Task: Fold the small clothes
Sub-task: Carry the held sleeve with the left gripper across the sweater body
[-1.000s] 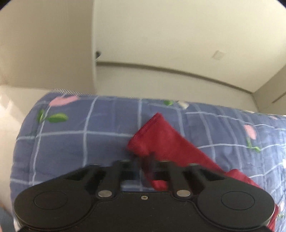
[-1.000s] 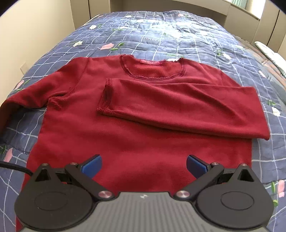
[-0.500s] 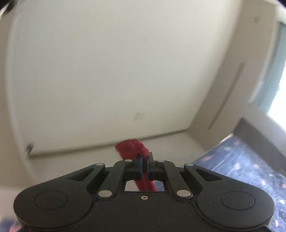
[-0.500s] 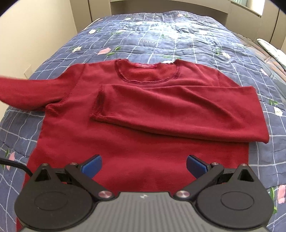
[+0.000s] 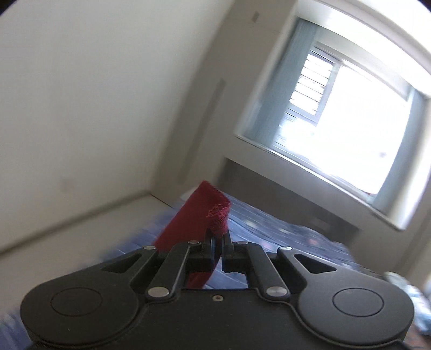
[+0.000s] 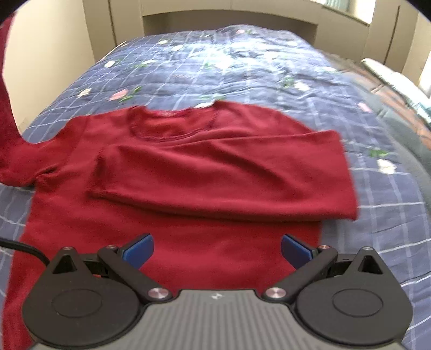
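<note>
A dark red sweater (image 6: 204, 237) lies flat on the bed, neck away from me. Its right sleeve (image 6: 229, 177) is folded across the chest. Its left sleeve (image 6: 8, 115) rises off the bed at the far left edge of the right wrist view. My left gripper (image 5: 218, 237) is shut on that sleeve's cuff (image 5: 204, 215) and holds it high in the air, tilted toward the wall and window. My right gripper (image 6: 216, 249) is open and empty, hovering over the sweater's lower hem.
The bed has a blue checked quilt (image 6: 242, 67) with flowers. A beige wall (image 6: 45, 70) runs along the left side of the bed and a headboard (image 6: 229, 21) stands at the far end. A bright window (image 5: 347, 129) shows in the left wrist view.
My left gripper has lifted the left sleeve's cuff off the quilt and swung it up and toward the window. The right gripper has tilted up slightly over the hem and stays open.
</note>
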Motion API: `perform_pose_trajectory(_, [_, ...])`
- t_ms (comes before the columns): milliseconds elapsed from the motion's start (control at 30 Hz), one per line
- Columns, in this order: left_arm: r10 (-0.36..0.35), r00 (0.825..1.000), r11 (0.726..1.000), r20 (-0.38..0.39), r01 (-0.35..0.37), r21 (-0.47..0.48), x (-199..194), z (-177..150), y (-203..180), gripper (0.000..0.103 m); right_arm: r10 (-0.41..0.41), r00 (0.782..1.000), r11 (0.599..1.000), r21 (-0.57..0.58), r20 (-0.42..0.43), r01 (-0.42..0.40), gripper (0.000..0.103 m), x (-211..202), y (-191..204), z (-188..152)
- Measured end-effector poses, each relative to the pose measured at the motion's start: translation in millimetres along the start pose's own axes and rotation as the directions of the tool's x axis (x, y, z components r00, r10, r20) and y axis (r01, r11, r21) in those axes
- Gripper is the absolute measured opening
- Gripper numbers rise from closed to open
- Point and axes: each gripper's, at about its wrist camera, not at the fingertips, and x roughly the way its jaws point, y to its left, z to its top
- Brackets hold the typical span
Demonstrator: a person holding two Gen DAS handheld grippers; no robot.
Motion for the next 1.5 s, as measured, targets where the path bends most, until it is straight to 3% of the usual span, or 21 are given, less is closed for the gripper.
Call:
perform_pose_trajectory(100, [-0.095, 0.993, 0.996, -0.076, 0.094, -0.008, 14, -32, -39, 0.004, -0.042, 0.999, 0.999, 0.009, 0.020, 0.042, 0.103, -1, -21, 1])
perform_pose_trajectory(233, [-0.179, 0.967, 0.982, -0.183, 0.187, 0.030, 26, -80, -84, 0.004, -0.097, 0.995, 0.995, 0.031, 0.030, 0.096, 0.103, -2, -53, 0])
perform_pose_trajectory(333, [-0.217, 0.938, 0.971, -0.269, 0.236, 0.039, 29, -119, -104, 0.004, -0.134, 0.991, 0.990, 0.039, 0.031, 0.132, 0.103, -2, -75, -4])
perform_pose_trajectory(400, [-0.236, 0.909, 0.966, -0.343, 0.258, 0.019, 35, -149, -114, 0.004, -0.149, 0.988, 0.988, 0.036, 0.032, 0.147, 0.103, -4, -87, -8])
perform_pose_trajectory(500, [-0.230, 0.868, 0.965, -0.440, 0.261, 0.011, 42, -192, -138, 0.004, -0.162, 0.986, 0.987, -0.001, 0.030, 0.162, 0.103, -6, -100, -14])
perform_pose_trajectory(600, [-0.217, 0.838, 0.967, -0.501, 0.256, 0.009, 48, -220, -148, 0.004, -0.170, 0.985, 0.985, -0.034, 0.031, 0.171, 0.103, -9, -110, -18])
perform_pose_trajectory(767, [-0.194, 0.805, 0.974, -0.560, 0.226, -0.012, 47, -240, -158, 0.005, -0.160, 0.987, 0.986, -0.039, 0.010, 0.160, 0.103, -6, -118, -20])
perform_pose_trajectory(933, [-0.183, 0.772, 0.976, -0.609, 0.219, -0.016, 40, -252, -162, 0.012, -0.108, 0.994, 0.988, -0.113, 0.005, 0.107, 0.103, -5, -113, -18])
perform_pose_trajectory(1033, [-0.195, 0.752, 0.977, -0.630, 0.206, -0.057, 40, -256, -157, 0.023, -0.097, 0.995, 0.982, -0.159, 0.012, 0.098, 0.103, -4, -111, -15])
perform_pose_trajectory(1100, [-0.210, 0.740, 0.976, -0.639, 0.199, -0.090, 39, -256, -153, 0.046, -0.097, 0.995, 0.980, -0.175, 0.016, 0.098, 0.103, -3, -110, -11])
perform_pose_trajectory(1167, [-0.216, 0.733, 0.975, -0.645, 0.196, -0.104, 36, -254, -149, 0.061, -0.100, 0.995, 0.978, -0.182, 0.026, 0.103, 0.103, -2, -109, -7])
perform_pose_trajectory(1233, [-0.224, 0.735, 0.974, -0.640, 0.199, -0.112, 30, -248, -144, 0.067, -0.104, 0.993, 0.978, -0.177, 0.053, 0.112, 0.103, -1, -105, -1])
perform_pose_trajectory(1300, [-0.220, 0.744, 0.975, -0.631, 0.190, -0.115, 24, -242, -135, 0.082, -0.087, 0.993, 0.981, -0.166, 0.076, 0.098, 0.103, 0, -99, 5])
perform_pose_trajectory(1333, [-0.207, 0.753, 0.978, -0.625, 0.177, -0.111, 20, -239, -130, 0.085, -0.069, 0.994, 0.984, -0.161, 0.086, 0.082, 0.103, 0, -95, 8])
perform_pose_trajectory(1400, [-0.170, 0.768, 0.985, -0.617, 0.148, -0.087, 14, -234, -117, 0.091, -0.002, 0.995, 0.987, -0.157, 0.099, 0.017, 0.103, 4, -84, 15])
perform_pose_trajectory(1500, [-0.062, 0.777, 0.997, -0.627, 0.072, -0.011, 7, -230, -97, 0.102, 0.171, 0.983, 0.978, -0.133, 0.072, -0.161, 0.096, 16, -71, 28])
